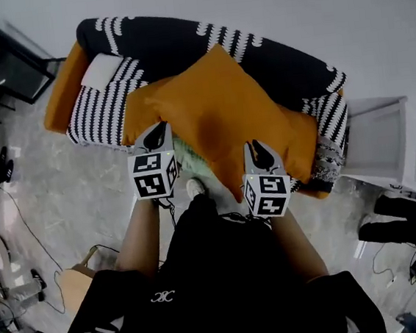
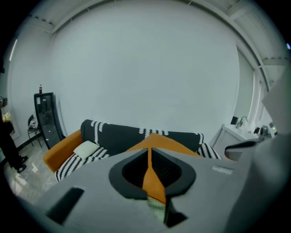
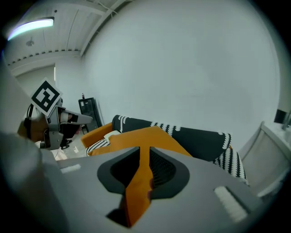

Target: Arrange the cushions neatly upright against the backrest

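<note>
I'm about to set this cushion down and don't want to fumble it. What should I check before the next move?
1. Left claw grip on the orange cushion: ok, fabric pinched between its jaws.
2. Right claw grip: ok, the same cushion's fabric is caught between its jaws.
3. Held cushion upright against the backrest: not ok, it is held cornerwise in the claws, not set down.
4. Landing spot at mid-backrest free: cannot tell, the held cushion hides it.
5. White cushion upright: not ok, it lies by the armrest.
</note>
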Motion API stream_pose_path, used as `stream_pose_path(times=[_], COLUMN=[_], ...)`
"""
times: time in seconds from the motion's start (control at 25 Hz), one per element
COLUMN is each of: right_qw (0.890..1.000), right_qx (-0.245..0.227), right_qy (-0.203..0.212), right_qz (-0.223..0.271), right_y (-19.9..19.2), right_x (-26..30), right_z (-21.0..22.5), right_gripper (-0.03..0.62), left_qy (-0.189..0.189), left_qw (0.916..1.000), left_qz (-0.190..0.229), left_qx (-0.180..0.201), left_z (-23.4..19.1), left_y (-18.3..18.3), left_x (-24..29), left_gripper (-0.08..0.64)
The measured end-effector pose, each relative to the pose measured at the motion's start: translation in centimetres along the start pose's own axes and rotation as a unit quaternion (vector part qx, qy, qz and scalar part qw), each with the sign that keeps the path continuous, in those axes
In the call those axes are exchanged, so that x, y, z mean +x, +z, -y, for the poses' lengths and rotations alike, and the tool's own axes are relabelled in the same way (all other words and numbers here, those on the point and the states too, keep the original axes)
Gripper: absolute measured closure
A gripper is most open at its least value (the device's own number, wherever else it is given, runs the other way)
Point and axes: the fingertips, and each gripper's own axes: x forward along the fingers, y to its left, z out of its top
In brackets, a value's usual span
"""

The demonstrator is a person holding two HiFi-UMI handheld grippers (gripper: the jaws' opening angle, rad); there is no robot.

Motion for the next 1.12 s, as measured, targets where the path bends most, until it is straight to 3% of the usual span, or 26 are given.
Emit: stream_pose_path(times=[0.12, 0.32, 0.52, 0.64, 0.92, 1.12], right_qw=[0.998, 0.985, 0.964, 0.946, 0.917, 0.893], right_qx=[0.043, 0.103, 0.169, 0.225, 0.261, 0.294], right_qy=[-0.016, -0.019, -0.045, -0.039, -0.015, -0.016], right_qz=[-0.035, -0.135, -0.201, -0.228, -0.301, -0.340], right_y=[-2.6, -10.3, -17.6, -21.6, -28.5, -32.9], right_x=[1.4, 3.2, 1.8, 2.5, 1.8, 2.1], right_z=[0.2, 1.7, 3.8, 4.8, 2.5, 1.3], right_gripper=[0.470, 0.268, 0.162, 0.092, 0.060, 0.082], left_qy=[-0.035, -0.070, -0.099, -0.106, -0.127, -0.166], left_qw=[0.9982, 0.9882, 0.9767, 0.9664, 0.9374, 0.9244], left_qz=[-0.039, -0.099, -0.134, -0.154, -0.223, -0.278], left_qx=[0.030, 0.094, 0.135, 0.176, 0.235, 0.202], left_z=[-1.0, -2.0, -3.1, -4.2, -6.6, -6.9], left_y=[-1.5, -4.1, -5.2, -5.2, -7.4, -9.5], left_x=[3.4, 9.3, 13.3, 16.2, 20.3, 21.9], left_gripper=[0.454, 0.267, 0.134, 0.082, 0.008, -0.032])
